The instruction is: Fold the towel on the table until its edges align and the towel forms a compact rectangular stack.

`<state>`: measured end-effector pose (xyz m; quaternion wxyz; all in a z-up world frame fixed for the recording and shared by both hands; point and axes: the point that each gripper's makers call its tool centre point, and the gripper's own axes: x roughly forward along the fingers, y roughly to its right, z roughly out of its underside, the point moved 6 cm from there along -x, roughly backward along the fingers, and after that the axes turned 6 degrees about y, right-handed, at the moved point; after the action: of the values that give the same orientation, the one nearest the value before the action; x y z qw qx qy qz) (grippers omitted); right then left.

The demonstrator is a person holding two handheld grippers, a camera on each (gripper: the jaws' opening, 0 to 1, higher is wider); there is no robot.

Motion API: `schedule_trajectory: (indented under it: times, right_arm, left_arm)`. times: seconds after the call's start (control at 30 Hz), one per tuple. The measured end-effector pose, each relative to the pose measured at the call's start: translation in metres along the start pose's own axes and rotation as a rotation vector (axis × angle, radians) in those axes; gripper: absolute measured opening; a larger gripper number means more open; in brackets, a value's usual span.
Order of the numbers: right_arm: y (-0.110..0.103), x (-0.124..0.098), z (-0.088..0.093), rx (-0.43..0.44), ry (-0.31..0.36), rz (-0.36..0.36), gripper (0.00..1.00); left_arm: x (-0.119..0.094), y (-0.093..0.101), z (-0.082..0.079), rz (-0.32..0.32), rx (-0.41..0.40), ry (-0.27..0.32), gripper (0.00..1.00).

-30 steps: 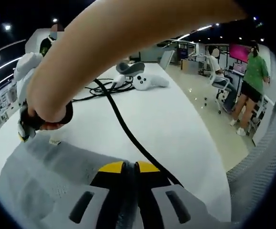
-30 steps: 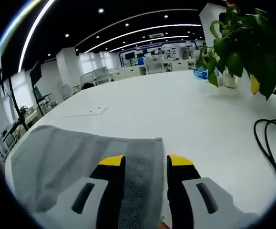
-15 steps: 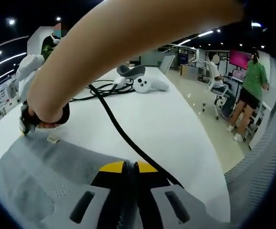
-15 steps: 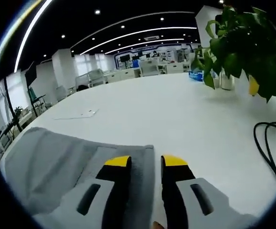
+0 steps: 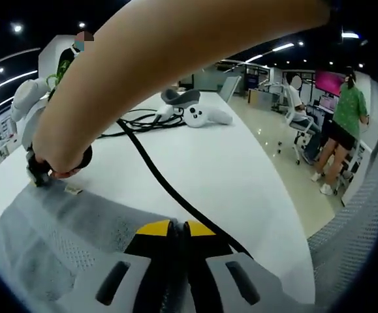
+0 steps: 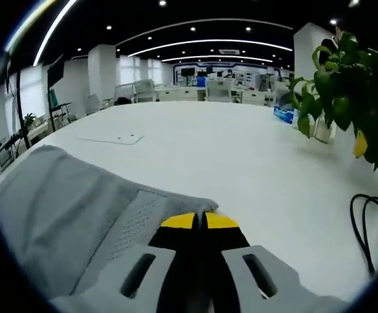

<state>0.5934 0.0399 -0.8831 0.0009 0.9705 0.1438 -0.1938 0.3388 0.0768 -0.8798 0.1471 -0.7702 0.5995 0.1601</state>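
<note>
Gripping grey towel (image 6: 78,208) edges w/ both tools (image 5: 177,226) (image 6: 199,220) clamped; white table (image 6: 241,156) open beyond.

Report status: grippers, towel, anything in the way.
Left gripper shut on towel edge. Right gripper shut on towel corner. Towel flat on table, not yet folded. Black cable lies beside towel near left gripper.
</note>
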Motion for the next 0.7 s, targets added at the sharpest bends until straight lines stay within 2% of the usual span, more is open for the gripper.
schedule_trajectory:
  times: [0.07,0.17,0.23,0.3,0.4,0.47,0.5,0.57,0.7]
  right_arm:
    - [0.001,0.0,0.0,0.013,0.002,-0.002,0.01]
    - [-0.001,-0.001,0.0,0.115,-0.002,0.025,0.01]
    - [-0.002,-0.001,-0.001,0.126,-0.006,0.017,0.01]
    - [-0.005,-0.001,-0.001,0.147,-0.012,-0.017,0.01]
    - [-0.005,-0.004,-0.003,0.165,-0.017,-0.027,0.01]
    - [-0.005,-0.006,-0.007,0.191,-0.011,-0.04,0.01]
    - [-0.005,-0.008,-0.009,0.208,-0.01,-0.045,0.01]
    - [-0.007,-0.01,-0.016,0.299,0.011,-0.06,0.01]
    - [-0.01,-0.017,-0.029,0.319,0.03,-0.091,0.0]
  left_arm:
    - [0.0,-0.001,0.001,0.003,-0.026,0.006,0.07]
    - [0.0,-0.001,0.001,0.005,-0.012,-0.003,0.07]
    - [0.0,0.0,0.001,-0.002,-0.014,-0.006,0.07]
    - [0.0,-0.001,0.0,-0.006,-0.091,0.004,0.07]
    - [-0.002,-0.004,0.0,0.0,-0.104,0.003,0.06]
    - [-0.005,-0.005,-0.004,-0.005,-0.11,0.028,0.04]
    - [-0.008,-0.005,-0.005,-0.007,-0.113,0.017,0.04]
    - [-0.012,-0.007,-0.009,-0.014,-0.113,0.027,0.04]
    - [-0.019,-0.012,-0.012,-0.041,-0.131,0.044,0.03]
